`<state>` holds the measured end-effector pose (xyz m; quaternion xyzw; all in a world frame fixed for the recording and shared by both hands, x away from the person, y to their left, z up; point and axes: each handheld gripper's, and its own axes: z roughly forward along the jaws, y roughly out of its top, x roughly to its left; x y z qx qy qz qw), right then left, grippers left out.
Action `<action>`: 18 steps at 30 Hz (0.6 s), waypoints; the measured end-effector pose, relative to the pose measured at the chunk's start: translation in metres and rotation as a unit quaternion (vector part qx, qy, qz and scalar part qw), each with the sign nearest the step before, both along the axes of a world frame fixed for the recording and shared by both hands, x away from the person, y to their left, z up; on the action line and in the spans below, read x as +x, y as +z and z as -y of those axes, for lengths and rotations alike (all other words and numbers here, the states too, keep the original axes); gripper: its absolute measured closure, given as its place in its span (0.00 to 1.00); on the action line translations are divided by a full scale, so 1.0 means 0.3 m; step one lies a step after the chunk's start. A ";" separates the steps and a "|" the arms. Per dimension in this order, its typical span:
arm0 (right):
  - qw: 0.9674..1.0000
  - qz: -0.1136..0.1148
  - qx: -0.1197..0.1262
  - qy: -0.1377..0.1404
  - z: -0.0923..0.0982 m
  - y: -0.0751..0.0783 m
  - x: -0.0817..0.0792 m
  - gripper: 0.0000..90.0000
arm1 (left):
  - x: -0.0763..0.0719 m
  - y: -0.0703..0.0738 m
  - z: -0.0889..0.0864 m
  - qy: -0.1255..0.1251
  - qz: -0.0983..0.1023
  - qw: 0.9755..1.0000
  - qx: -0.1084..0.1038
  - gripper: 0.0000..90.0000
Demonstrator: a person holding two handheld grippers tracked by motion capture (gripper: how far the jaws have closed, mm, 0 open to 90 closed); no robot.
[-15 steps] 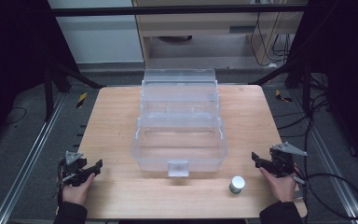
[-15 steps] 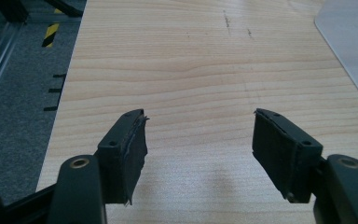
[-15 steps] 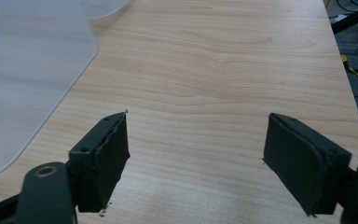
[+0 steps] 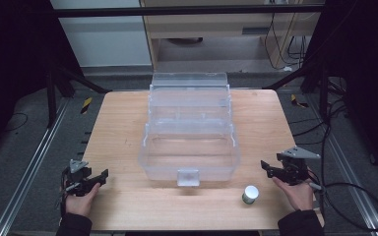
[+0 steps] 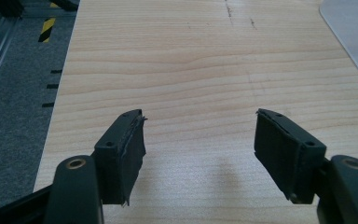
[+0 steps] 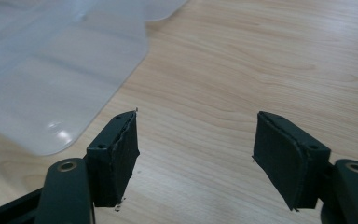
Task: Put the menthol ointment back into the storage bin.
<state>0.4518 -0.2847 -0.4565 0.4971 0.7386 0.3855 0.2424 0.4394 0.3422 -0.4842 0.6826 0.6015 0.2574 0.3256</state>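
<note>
Nothing grasped yet; all the handling left to do, judging by the layout. Left tool (image 4: 96, 178) spread wide and empty over bare table (image 4: 118, 123), well left of the clear plastic bin (image 4: 189, 142). Right tool (image 4: 271, 169) also open, holding nothing, just right of the bin. Small white-topped jar (image 4: 249, 194) standing upright, untouched, near the bin's front right corner, closest to the right tool.

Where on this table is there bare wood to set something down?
Bare wood lies left of the clear plastic box, ahead of the left gripper, and on the strip right of the box. Tightest is the front edge, between the box's latch and the small white-capped jar.
</note>
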 end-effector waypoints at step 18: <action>0.993 -0.043 -0.032 0.105 -0.049 0.150 0.025 0.36 | 0.001 -0.002 0.013 -0.015 -0.008 1.000 0.011 0.37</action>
